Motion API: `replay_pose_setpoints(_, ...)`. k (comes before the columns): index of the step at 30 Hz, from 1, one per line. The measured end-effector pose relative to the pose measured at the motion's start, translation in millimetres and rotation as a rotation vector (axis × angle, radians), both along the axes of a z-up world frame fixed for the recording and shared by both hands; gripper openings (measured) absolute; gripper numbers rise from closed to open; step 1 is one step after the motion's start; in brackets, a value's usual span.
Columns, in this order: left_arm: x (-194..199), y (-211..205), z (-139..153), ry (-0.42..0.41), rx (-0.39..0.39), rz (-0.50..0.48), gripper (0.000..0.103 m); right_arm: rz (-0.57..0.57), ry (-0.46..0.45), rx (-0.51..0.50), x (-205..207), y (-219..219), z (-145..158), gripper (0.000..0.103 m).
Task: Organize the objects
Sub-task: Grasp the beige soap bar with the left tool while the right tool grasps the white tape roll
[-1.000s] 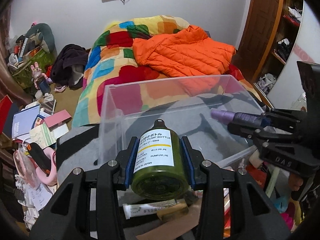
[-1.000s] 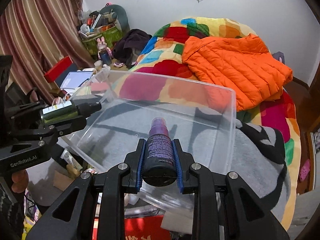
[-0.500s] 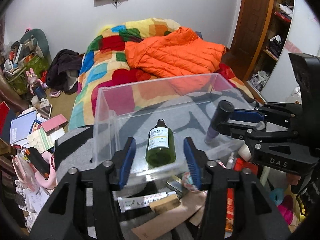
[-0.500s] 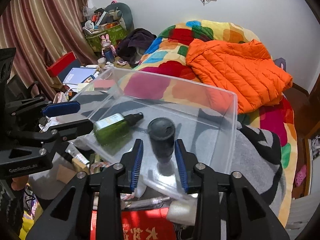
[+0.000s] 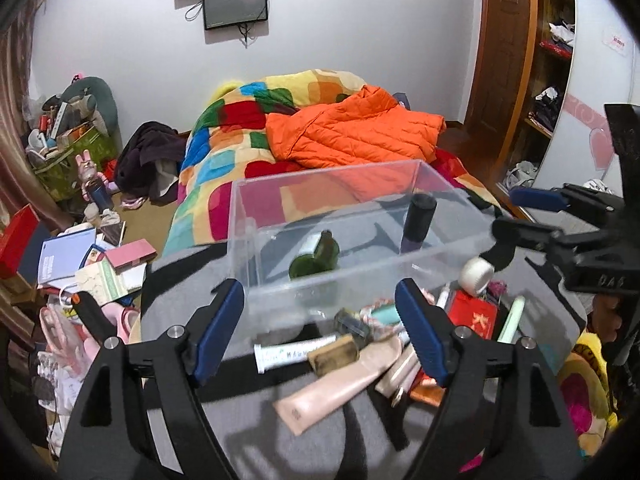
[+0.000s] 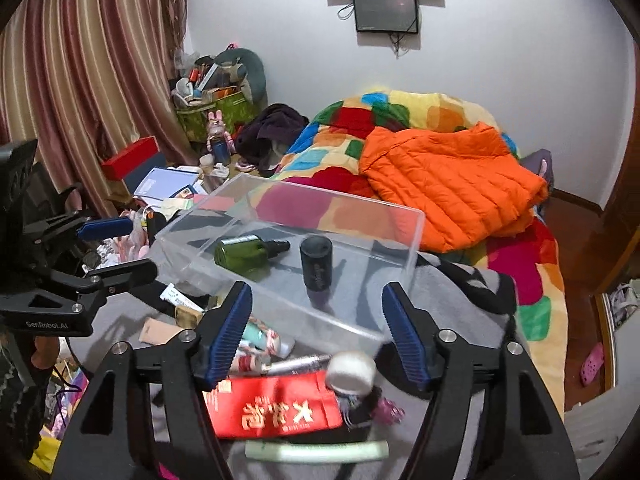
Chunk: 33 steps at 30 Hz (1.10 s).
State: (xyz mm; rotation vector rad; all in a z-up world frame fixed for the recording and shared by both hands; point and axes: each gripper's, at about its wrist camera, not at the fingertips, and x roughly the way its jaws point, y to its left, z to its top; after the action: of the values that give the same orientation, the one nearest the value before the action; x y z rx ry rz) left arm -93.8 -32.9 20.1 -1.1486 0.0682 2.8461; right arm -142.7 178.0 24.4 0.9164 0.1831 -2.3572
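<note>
A clear plastic box (image 5: 360,276) (image 6: 344,224) rests on grey cloth at the foot of the bed. Inside it a green pump bottle (image 5: 314,258) (image 6: 242,254) lies on its side. To its right in the box a dark purple bottle (image 5: 416,222) (image 6: 316,266) stands upright. My left gripper (image 5: 318,292) (image 6: 124,246) hovers before the box's near edge, its jaws opening with nothing between them. My right gripper (image 6: 316,294) (image 5: 520,216) is at the box's right side, its jaws also opening and empty.
Loose toiletries lie on the cloth in front of the box: a beige tube (image 5: 340,384), a white tube (image 5: 292,352), a red packet (image 6: 276,408), a white round jar (image 6: 352,372), a pale green tube (image 6: 316,450). Behind, an orange jacket (image 5: 352,132) on the quilt; floor clutter at left.
Both grippers let go of their bottles, which now sit in the box. Both have opened wide and drawn back and upward from the box.
</note>
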Motion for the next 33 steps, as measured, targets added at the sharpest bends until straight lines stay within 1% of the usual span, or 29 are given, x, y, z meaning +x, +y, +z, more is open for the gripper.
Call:
replay_pose_setpoints(5, 11, -3, -16, -0.025, 0.003, 0.019, 0.078, -0.033, -0.01, 0.007, 9, 11, -11, 0.066)
replay_pose_setpoints(11, 20, -6, -47, -0.089, 0.045, 0.037, 0.077, -0.075, -0.063, 0.019, 7, 20, -38, 0.066)
replay_pose_setpoints(13, 17, -6, -57, -0.118, 0.062, 0.04, 0.068, -0.089, -0.083, 0.026, 5, 21, -48, 0.066)
replay_pose_setpoints(15, 14, -5, -61, -0.13, 0.07, 0.036, 0.065, -0.097, -0.102, 0.031, 2, 22, -56, 0.066)
replay_pose_setpoints(20, 6, 3, -66, -0.134, 0.08, 0.021, 0.063, -0.092, -0.12, 0.041, -4, 17, -67, 0.066)
replay_pose_setpoints(23, -1, 8, -73, -0.162, 0.077, 0.015, 0.063, -0.087, -0.131, 0.048, -8, 14, -71, 0.066)
replay_pose_setpoints(26, -9, 9, -83, -0.205, 0.093, 0.025, 0.063, -0.086, -0.15, 0.051, -13, 11, -77, 0.065)
replay_pose_setpoints(27, -10, 8, -85, -0.204, 0.092, 0.034, 0.063, -0.087, -0.157, 0.052, -15, 11, -79, 0.062)
replay_pose_setpoints(28, -10, 9, -87, -0.2, 0.091, 0.042, 0.061, -0.086, -0.161, 0.053, -14, 10, -81, 0.055)
replay_pose_setpoints(29, -10, 8, -88, -0.197, 0.093, 0.044, 0.058, -0.083, -0.167, 0.053, -15, 10, -82, 0.051)
replay_pose_setpoints(30, -9, 8, -88, -0.194, 0.102, 0.044, 0.051, -0.08, -0.172, 0.051, -15, 10, -83, 0.044)
replay_pose_setpoints(31, -8, 8, -88, -0.192, 0.111, 0.041, 0.044, -0.077, -0.176, 0.049, -14, 10, -84, 0.039)
replay_pose_setpoints(32, -7, 8, -87, -0.187, 0.107, 0.045, 0.041, -0.076, -0.175, 0.049, -13, 10, -85, 0.037)
replay_pose_setpoints(33, -7, 8, -87, -0.186, 0.106, 0.047, 0.042, -0.076, -0.171, 0.048, -11, 11, -85, 0.037)
